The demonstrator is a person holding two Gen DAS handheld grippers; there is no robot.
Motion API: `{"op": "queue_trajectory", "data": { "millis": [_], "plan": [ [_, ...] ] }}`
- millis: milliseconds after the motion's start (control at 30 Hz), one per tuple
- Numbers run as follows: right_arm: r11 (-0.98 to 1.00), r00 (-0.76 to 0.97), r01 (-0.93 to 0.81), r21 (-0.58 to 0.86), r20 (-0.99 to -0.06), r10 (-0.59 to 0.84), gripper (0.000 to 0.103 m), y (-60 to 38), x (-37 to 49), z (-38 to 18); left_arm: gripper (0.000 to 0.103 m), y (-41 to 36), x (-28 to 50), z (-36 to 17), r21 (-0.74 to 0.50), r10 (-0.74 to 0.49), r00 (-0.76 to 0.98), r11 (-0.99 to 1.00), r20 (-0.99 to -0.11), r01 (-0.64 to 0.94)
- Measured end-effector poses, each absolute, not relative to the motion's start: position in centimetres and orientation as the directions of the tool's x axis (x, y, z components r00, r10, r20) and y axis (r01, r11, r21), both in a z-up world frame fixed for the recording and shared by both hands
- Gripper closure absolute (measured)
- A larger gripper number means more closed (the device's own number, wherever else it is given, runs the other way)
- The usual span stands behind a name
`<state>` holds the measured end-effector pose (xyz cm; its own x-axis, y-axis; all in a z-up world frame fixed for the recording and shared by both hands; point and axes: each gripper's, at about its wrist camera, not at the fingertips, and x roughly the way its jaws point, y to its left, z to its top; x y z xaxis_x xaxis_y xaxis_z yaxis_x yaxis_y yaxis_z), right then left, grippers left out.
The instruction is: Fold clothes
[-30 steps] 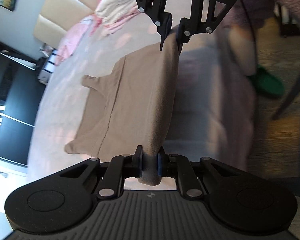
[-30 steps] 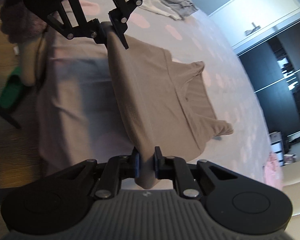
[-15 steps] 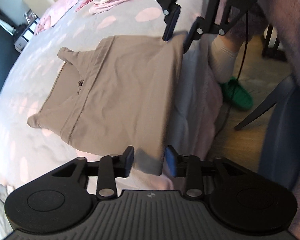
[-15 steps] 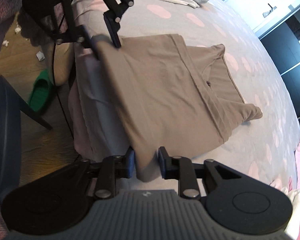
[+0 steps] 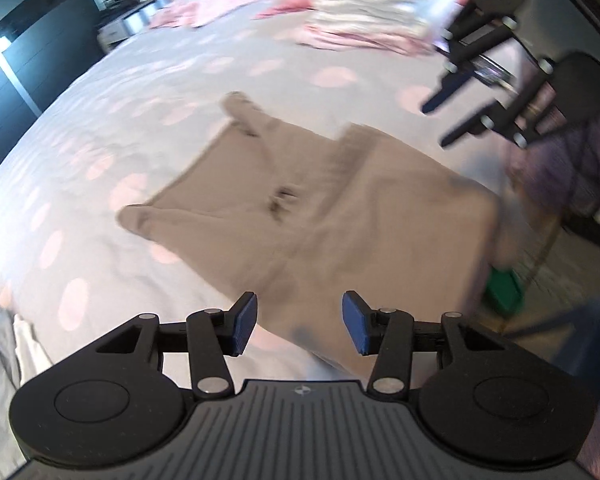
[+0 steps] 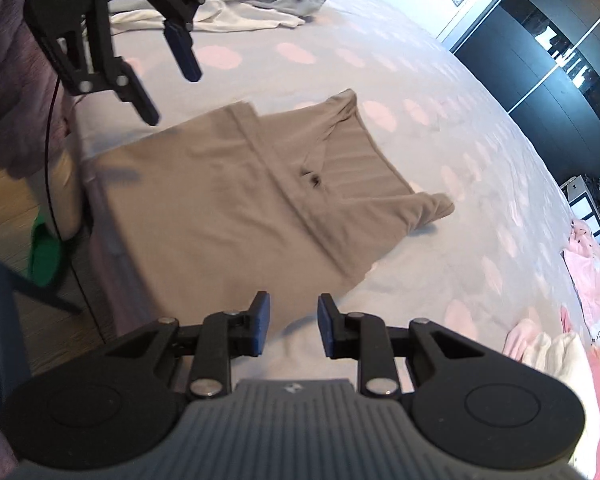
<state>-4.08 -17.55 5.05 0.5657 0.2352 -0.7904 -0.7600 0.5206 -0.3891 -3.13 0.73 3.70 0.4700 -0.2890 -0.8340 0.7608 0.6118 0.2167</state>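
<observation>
Both grippers have let go and lifted: left gripper (image 5: 299, 328) and right gripper (image 6: 291, 325) gape empty, jaws just opened, leaving the shirt (image 6: 236, 200) folded flat on the bed (image 6: 440, 92), hem at six o'clock.

The left hand-held gripper (image 5: 299, 328) is matte black: a ribbed grey-black housing with a small round emblem at its top edge, two round discs either side, and angular link arms joined by silver screws. Its fingers end in blue pads (image 5: 242, 327). The right hand-held gripper (image 6: 290, 325) is built the same (same blue pads, same silver screws). A thin dark cable hangs beside the far unit in the right wrist view. A fuzzy mauve sleeve (image 5: 560, 168) shows behind.
</observation>
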Motion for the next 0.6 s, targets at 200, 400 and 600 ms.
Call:
{"op": "queue_trajectory", "data": {
  "millis": [200, 400, 600],
  "plan": [
    [0.600, 0.570, -0.721, -0.346, -0.789, 0.229, 0.076, -17.2, -0.6, 4.4, 0.058, 1.4, 1.6, 3.4, 0.195, -0.247, 0.531, 0.741, -0.811, 0.642],
    [0.709, 0.569, -0.654, -0.263, -0.788, 0.233, 0.083, -17.5, 4.6, 3.3, 0.058, 1.8, 5.1, 2.7, 0.162, -0.237, 0.534, 0.787, -0.812, 0.595],
    [0.775, 0.554, -0.617, -0.138, -0.775, 0.303, 0.094, -17.9, 9.4, 2.4, 0.060, 1.8, 9.2, 0.9, 0.125, -0.259, 0.532, 0.804, -0.806, 0.582]
  ]
}}
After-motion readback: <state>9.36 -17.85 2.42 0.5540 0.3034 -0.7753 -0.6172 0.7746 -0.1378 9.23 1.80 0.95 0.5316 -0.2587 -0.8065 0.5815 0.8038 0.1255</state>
